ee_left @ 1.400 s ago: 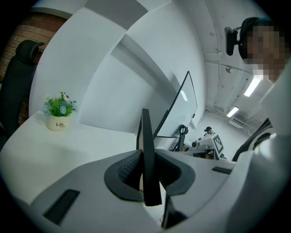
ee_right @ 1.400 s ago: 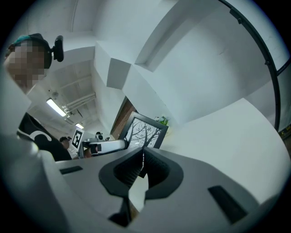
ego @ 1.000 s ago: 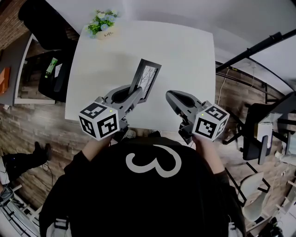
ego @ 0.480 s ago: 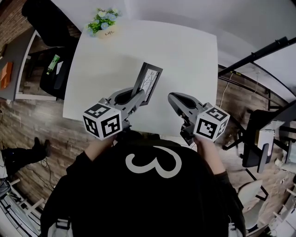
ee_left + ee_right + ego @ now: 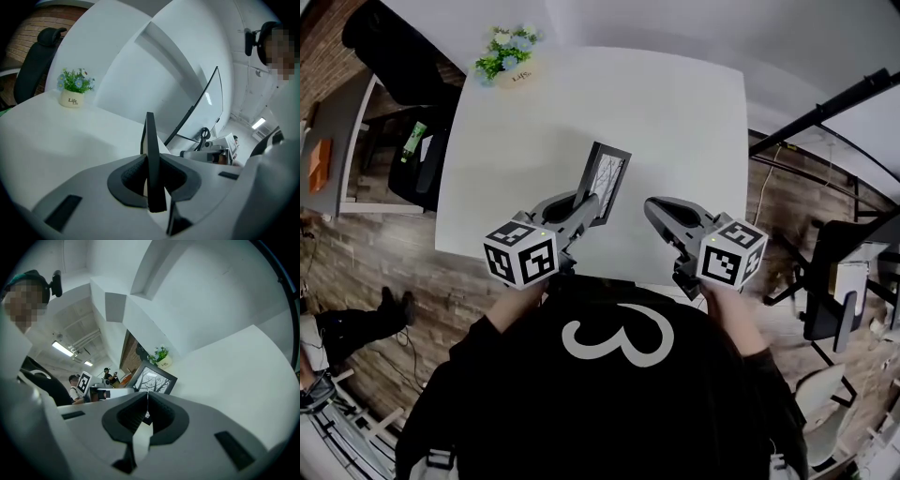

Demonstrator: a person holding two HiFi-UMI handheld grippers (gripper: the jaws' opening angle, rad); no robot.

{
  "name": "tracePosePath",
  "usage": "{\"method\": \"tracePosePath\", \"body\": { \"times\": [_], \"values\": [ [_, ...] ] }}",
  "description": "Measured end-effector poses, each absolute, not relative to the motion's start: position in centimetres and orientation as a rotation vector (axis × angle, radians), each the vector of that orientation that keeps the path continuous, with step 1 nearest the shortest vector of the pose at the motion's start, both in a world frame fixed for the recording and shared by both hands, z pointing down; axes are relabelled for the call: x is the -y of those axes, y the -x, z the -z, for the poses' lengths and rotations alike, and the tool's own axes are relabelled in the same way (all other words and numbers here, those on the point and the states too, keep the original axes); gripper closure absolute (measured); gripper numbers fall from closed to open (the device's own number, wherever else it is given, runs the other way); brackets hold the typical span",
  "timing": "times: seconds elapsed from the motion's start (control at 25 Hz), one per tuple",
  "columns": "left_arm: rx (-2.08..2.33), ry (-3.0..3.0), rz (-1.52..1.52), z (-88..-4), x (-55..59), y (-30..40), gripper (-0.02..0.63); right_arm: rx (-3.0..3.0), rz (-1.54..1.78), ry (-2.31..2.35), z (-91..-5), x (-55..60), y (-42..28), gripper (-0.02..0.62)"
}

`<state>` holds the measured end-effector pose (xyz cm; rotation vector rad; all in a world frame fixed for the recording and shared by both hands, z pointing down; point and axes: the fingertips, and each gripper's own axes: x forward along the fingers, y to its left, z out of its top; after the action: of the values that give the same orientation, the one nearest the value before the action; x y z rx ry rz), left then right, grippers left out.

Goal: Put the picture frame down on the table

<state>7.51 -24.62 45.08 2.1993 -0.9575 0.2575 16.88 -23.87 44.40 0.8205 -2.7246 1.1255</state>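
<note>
A black picture frame (image 5: 605, 178) with a bare-tree print stands tilted above the white table (image 5: 675, 122), near its front edge. My left gripper (image 5: 589, 208) is shut on the frame's lower edge. In the left gripper view the frame (image 5: 151, 154) shows edge-on between the two jaws. My right gripper (image 5: 654, 208) hovers just right of the frame, shut with nothing in it. Its own view shows the frame's printed face (image 5: 153, 379) just beyond the closed jaws.
A small potted plant (image 5: 508, 54) sits at the table's far left corner. A black office chair (image 5: 403, 56) stands left of the table. A dark stand and chairs (image 5: 834, 281) are on the right. People stand in the background of the right gripper view.
Both grippers and the frame have shifted slightly right and nearer in the head view. The left gripper's hold on the frame is unchanged.
</note>
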Motion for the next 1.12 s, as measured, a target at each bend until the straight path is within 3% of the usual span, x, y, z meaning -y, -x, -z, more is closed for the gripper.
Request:
{"method": "tracePosePath", "body": {
  "times": [1.12],
  "values": [
    [0.914, -2.024, -0.233, -50.4, 24.2, -7.7, 0.538, 2.675, -1.174, -0.789, -46.6, 23.3, -18.0, 0.571]
  ]
}}
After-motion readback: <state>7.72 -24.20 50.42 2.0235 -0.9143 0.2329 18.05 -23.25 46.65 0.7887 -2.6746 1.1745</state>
